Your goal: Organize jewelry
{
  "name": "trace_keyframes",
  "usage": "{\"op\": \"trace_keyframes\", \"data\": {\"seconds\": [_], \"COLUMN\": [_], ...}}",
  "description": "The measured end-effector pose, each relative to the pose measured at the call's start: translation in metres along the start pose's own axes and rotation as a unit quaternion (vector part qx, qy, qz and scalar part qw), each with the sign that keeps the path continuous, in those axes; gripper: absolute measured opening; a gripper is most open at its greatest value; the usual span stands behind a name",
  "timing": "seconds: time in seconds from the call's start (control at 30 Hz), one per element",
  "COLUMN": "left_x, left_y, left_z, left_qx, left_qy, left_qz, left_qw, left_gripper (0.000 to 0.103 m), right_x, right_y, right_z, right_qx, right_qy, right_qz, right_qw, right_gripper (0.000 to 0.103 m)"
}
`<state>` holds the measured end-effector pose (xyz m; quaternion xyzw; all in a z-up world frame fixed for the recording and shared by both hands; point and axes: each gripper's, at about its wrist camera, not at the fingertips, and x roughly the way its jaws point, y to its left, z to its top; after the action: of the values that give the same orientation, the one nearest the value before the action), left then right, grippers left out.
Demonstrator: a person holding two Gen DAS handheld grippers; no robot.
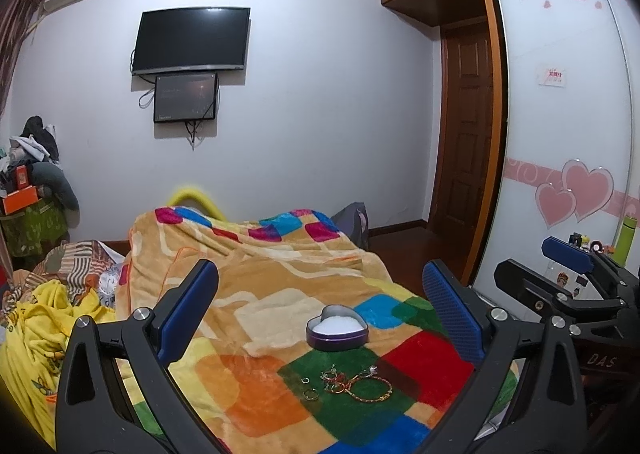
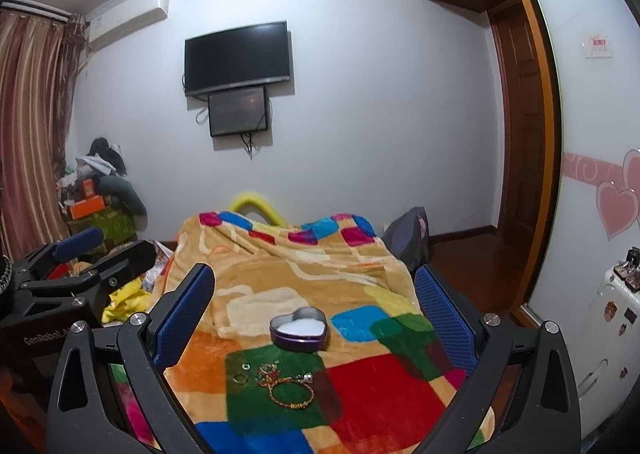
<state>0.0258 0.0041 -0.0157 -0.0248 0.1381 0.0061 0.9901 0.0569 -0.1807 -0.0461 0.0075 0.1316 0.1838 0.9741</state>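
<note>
Above the bed, your left gripper (image 1: 320,302) has its two blue fingers spread wide apart, and nothing is between them. It touches nothing. Your right gripper (image 2: 316,294) is just the same: wide open, holding nothing, up in the air over the blanket (image 2: 360,394). Each one shows at the side of the other's view, so they hang side by side.

Under them lies the blanket with its big squares of color. The jewelry sits on a green square close to you. There is a gold bracelet (image 2: 291,396) in a round loop. Just beside it is a small tangle of rings and charms (image 2: 269,371), touching the bracelet. Two small rings (image 2: 242,373) lie a little apart, to the left of the tangle.

A little past the jewelry stands a heart-shaped tin (image 2: 298,328). It is purple outside, has no lid on, and is white inside. It does not touch the jewelry.

Far behind, a black TV (image 2: 238,56) hangs on the wall.
</note>
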Motion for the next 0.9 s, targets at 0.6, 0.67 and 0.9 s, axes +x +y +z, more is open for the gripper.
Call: {"op": "trace_keyframes", "data": {"seconds": [0.6,0.67,0.9], "left_x": [0.111,0.121,0.143], "left_y": [0.042,0.045,0.05], "left_z": [-0.083,-0.096,-0.127], "left_qx": [-0.012,-0.012,-0.018], "left_qy": [0.202,0.228,0.293], "left_qz": [0.021,0.018,-0.009], "left_qw": [0.9791,0.9734,0.9558], "left_gripper": [0.087,0.081,0.057], "right_x": [0.082,0.091,0.121], "right_y": [-0.021,-0.022,-0.026], "right_z": [-0.062,-0.071,-0.095], "right_qx": [-0.008,-0.006,0.012], "right_qy": [0.183,0.204,0.259], "right_qz": [-0.004,0.005,0.043], "right_qw": [0.983,0.979,0.965], "right_gripper": [0.099,0.094,0.066]}}
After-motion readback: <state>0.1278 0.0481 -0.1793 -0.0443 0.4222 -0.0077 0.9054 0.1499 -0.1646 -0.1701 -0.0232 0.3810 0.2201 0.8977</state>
